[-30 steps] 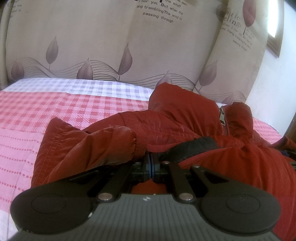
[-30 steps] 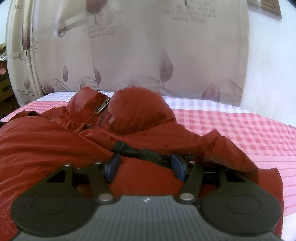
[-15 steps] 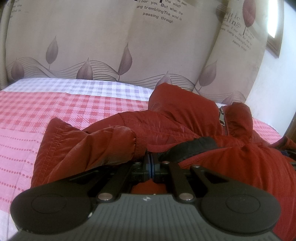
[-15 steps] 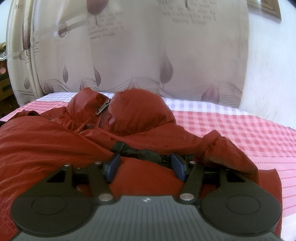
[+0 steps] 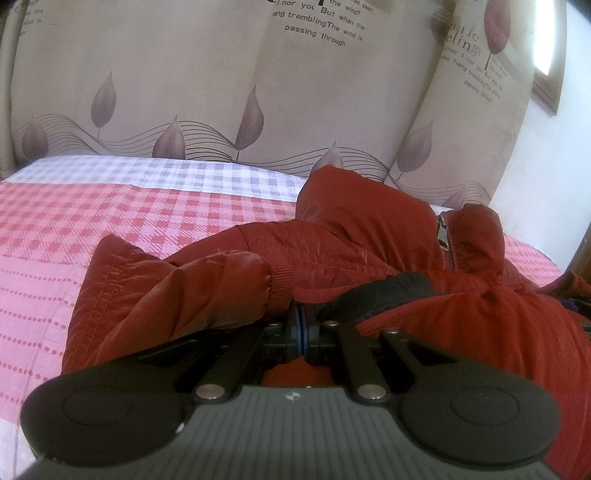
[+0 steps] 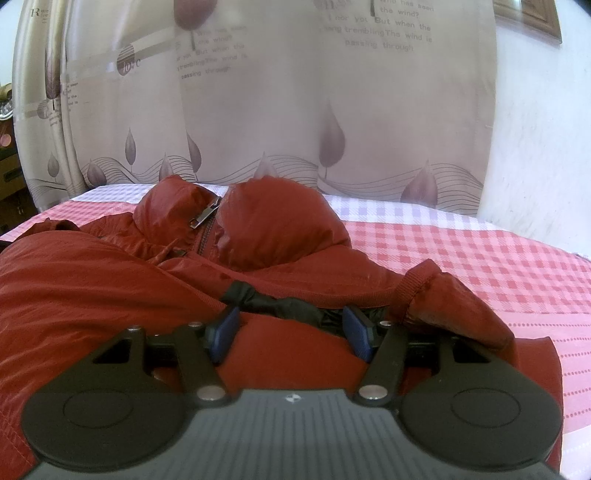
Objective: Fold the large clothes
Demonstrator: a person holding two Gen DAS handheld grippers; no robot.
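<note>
the red jacket lies on the checked bedsheet; left gripper is pinched together at the jacket's hem, right gripper is spread apart over the same hem, by the cuff

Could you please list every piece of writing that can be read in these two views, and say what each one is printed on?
"nor you But when the wind is passing through", partly cut off: on the curtain in the left wrist view.
"hang tremblingThe wind is": same print.
"...elings", start cut off: on the curtain's right fold.
"I nor you But when the", "passing through": curtain, right wrist view, blurred.
Smaller lines by the tree motif: unreadable.
The jacket: no text.
</note>
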